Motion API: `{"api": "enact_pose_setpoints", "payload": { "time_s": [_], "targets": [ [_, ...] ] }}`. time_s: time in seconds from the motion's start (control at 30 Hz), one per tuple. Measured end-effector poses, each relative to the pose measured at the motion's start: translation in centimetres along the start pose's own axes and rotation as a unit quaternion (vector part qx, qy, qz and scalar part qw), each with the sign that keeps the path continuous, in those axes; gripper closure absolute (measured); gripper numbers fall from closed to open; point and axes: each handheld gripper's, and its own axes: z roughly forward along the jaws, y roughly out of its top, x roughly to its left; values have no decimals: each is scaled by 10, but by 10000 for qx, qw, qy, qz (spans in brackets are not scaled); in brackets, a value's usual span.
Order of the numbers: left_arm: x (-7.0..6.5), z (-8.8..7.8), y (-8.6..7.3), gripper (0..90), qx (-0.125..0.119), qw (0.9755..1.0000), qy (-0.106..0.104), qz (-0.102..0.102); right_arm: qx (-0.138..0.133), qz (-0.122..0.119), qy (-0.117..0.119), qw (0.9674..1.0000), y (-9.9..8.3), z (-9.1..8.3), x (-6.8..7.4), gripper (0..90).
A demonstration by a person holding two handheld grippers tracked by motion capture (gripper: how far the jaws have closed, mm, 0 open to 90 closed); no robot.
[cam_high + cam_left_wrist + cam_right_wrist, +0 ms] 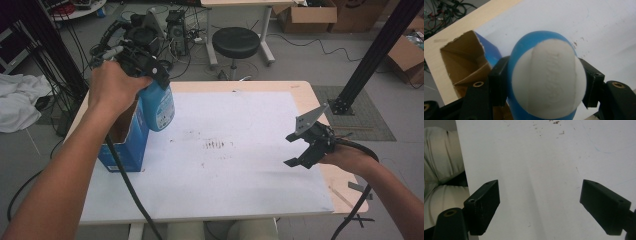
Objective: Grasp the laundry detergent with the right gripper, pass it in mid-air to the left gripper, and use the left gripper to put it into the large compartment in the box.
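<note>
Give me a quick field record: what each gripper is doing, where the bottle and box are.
left gripper: shut on the blue bottle
blue bottle: lifted, white cap toward the gripper camera, above the box's open top
blue box: on the table's left side, top open
right gripper: open, empty, over the white sheet
white sheet: few dark smudges

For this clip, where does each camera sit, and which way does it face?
High view: above the person's side, looking forward and down on the table; both forearms, left gripper, right gripper.
Left gripper view: on that gripper, looking down past its jaws, shut on the bottle, at the box.
Right gripper view: along open jaws at the white sheet; the person's legs at left.
Bottle and box also show in the high view.
</note>
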Motion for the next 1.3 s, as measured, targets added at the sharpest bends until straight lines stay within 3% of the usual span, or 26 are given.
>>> {"api": "enact_pose_setpoints", "payload": {
  "time_s": [0.37,0.67,0.83,1.3],
  "targets": [
    [23,-23,0,382,-16,9984,281,-483,222,44,53,9997,-7,-5,-2,164],
    [47,-39,-7,382,-77,9942,455,-968,206,37,16,9998,-10,-7,-2,166],
    [56,-42,-13,382,-97,9916,529,-1175,191,50,-8,9998,-11,-8,-2,166],
    [79,-31,-34,382,19,9872,700,-1434,185,75,-33,9998,-15,-5,-1,166]
  ]
}}
